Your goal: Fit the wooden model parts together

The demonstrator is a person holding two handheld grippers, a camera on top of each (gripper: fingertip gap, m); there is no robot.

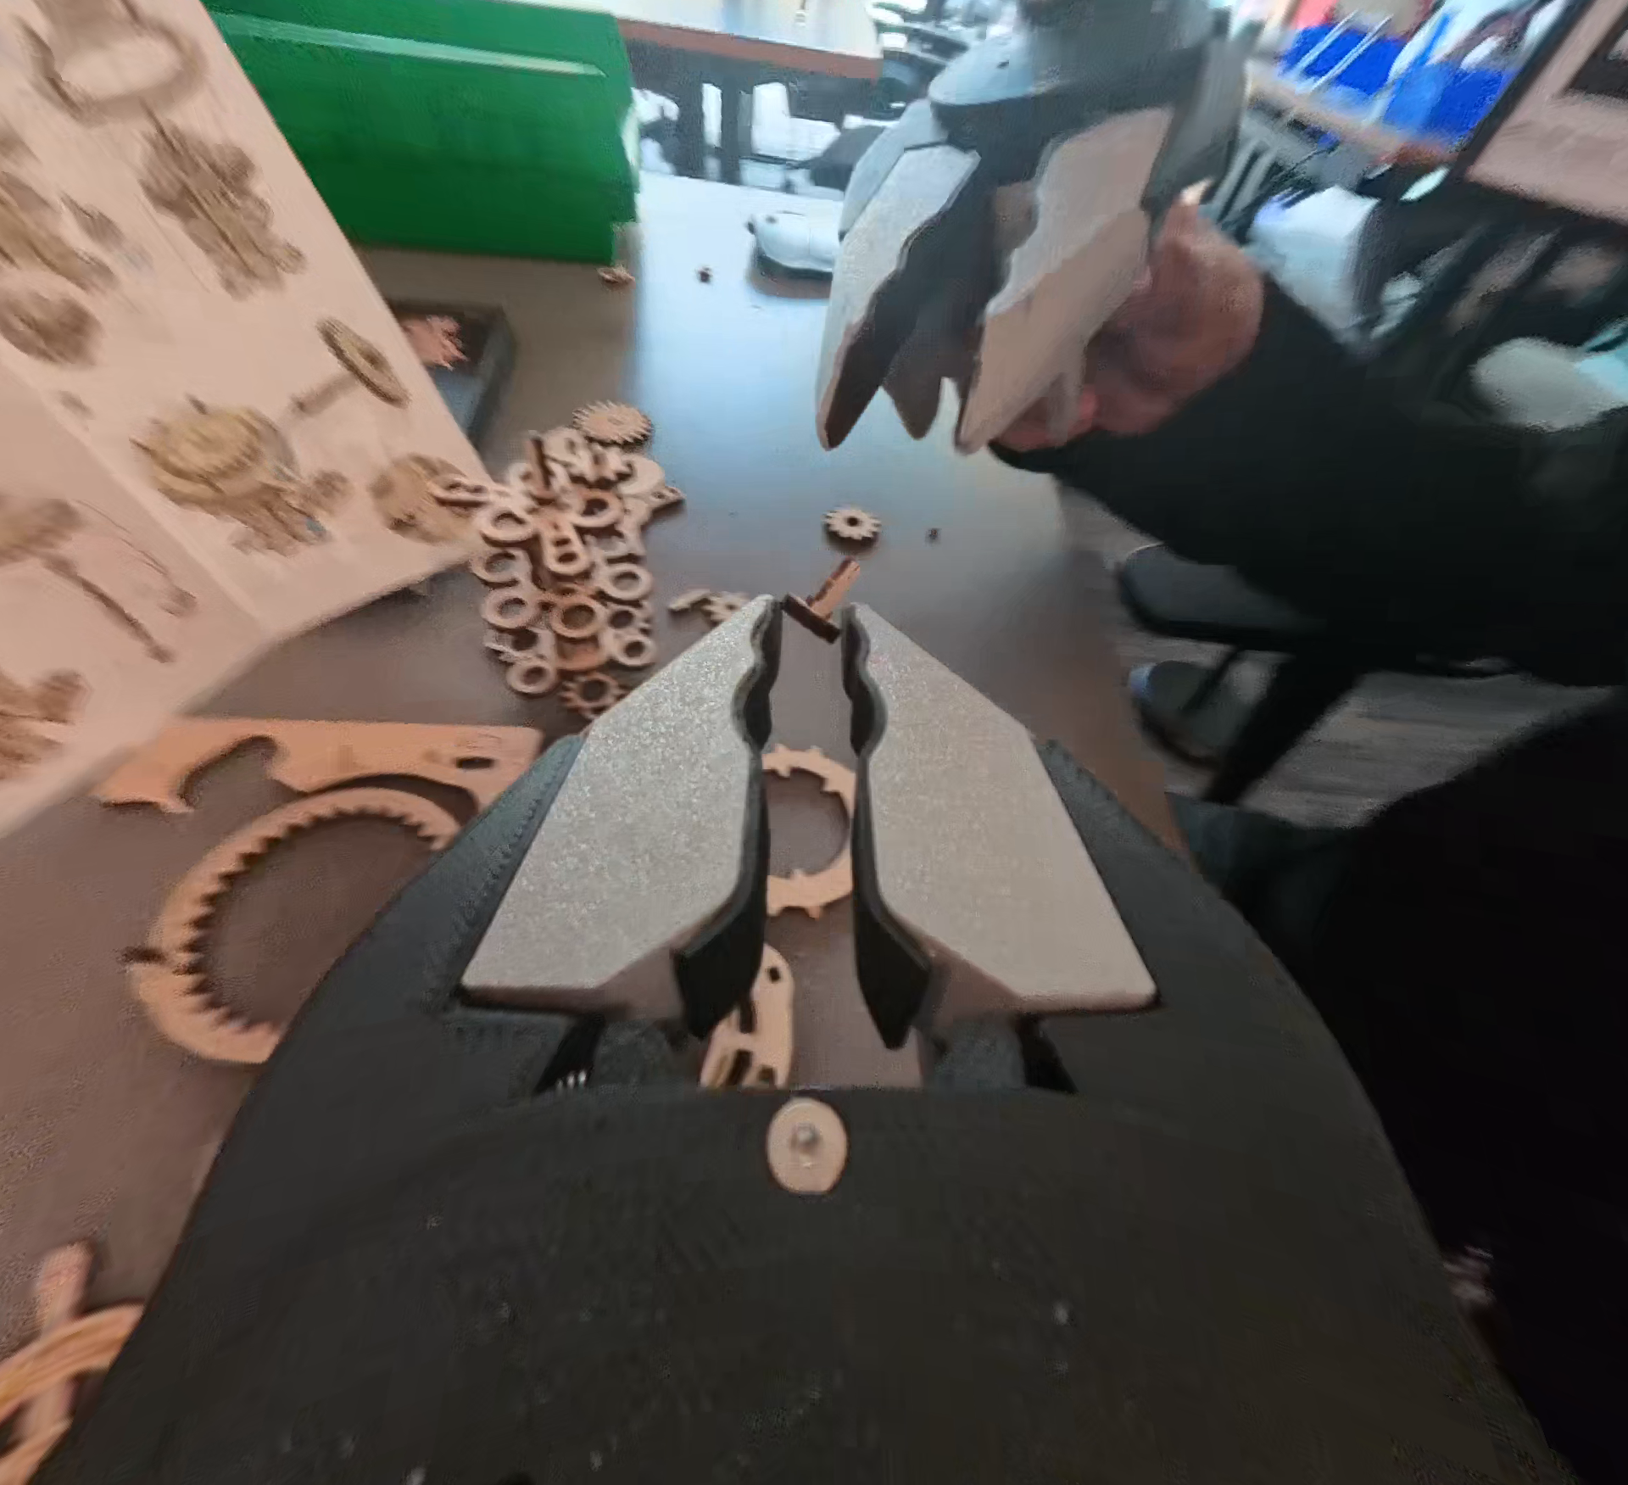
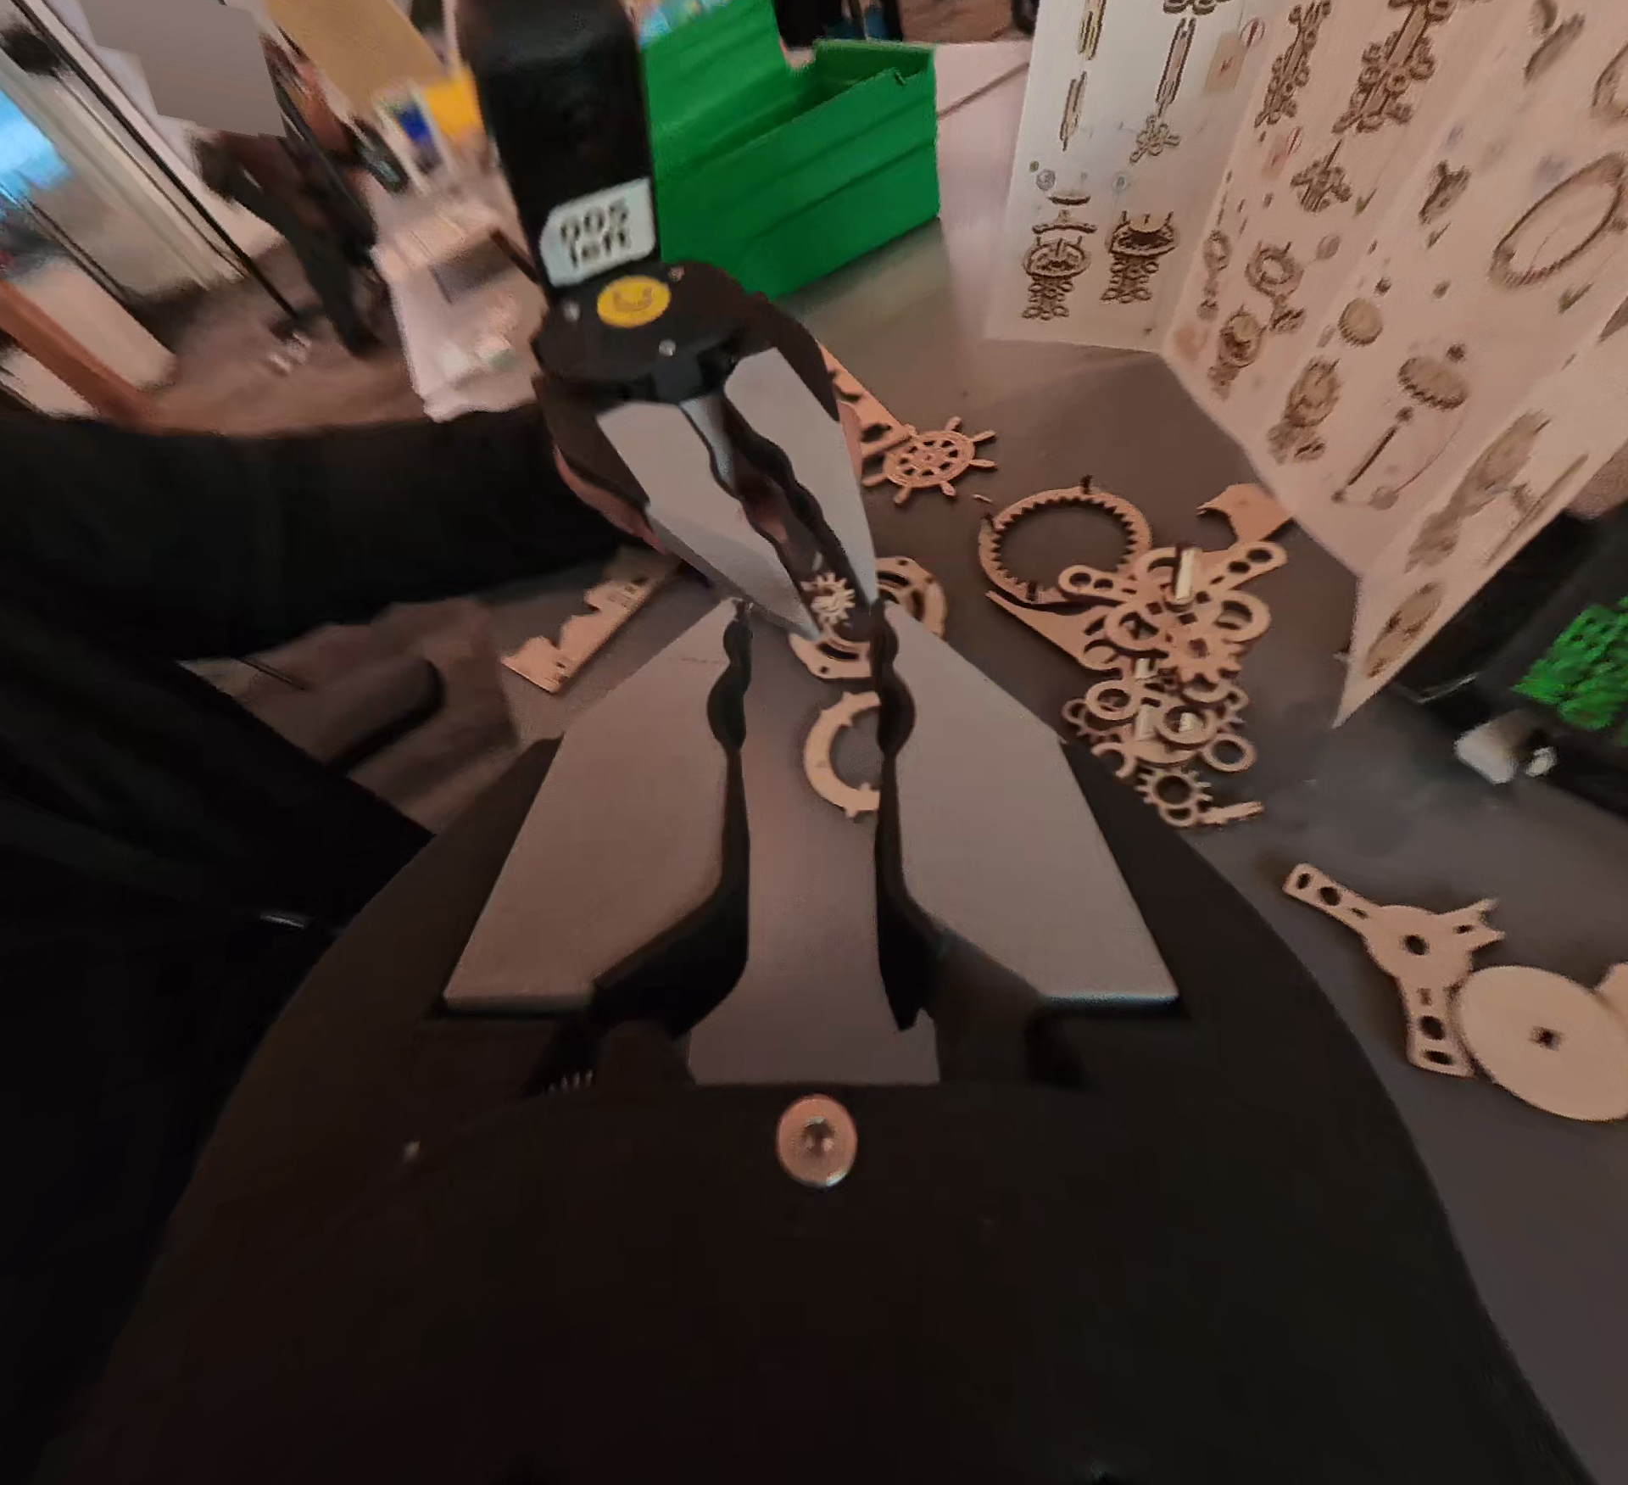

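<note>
The left tongs [image 1: 812, 620] pinch a small wooden piece [image 1: 819, 610] at their very tips; it looks like a little flat bit with a short peg sticking out. They hold it up above the dark bench [image 1: 758, 403]. From the right wrist view, the same left tongs [image 2: 841, 619] point down with a tiny toothed wheel [image 2: 832, 595] showing between the tips (it is blurry, so I cannot tell just how it sits).

The right tongs [image 1: 899, 434] hang in the air, up and to the right of the held piece, with their tips apart and nothing between them. They do not touch it.

On the bench lies a pile of wooden rings and cogs [image 1: 568, 562], just left of the left tongs' tips. One small cog [image 1: 852, 525] sits by itself a bit beyond them. A big toothed ring [image 1: 291, 905] lies near the left tongs' left side, and a smaller ring [image 1: 806, 830] shows under them.

A folded paper with pictures [image 2: 1374, 209] stands on the bench, and a green box [image 2: 793, 156] sits behind.
</note>
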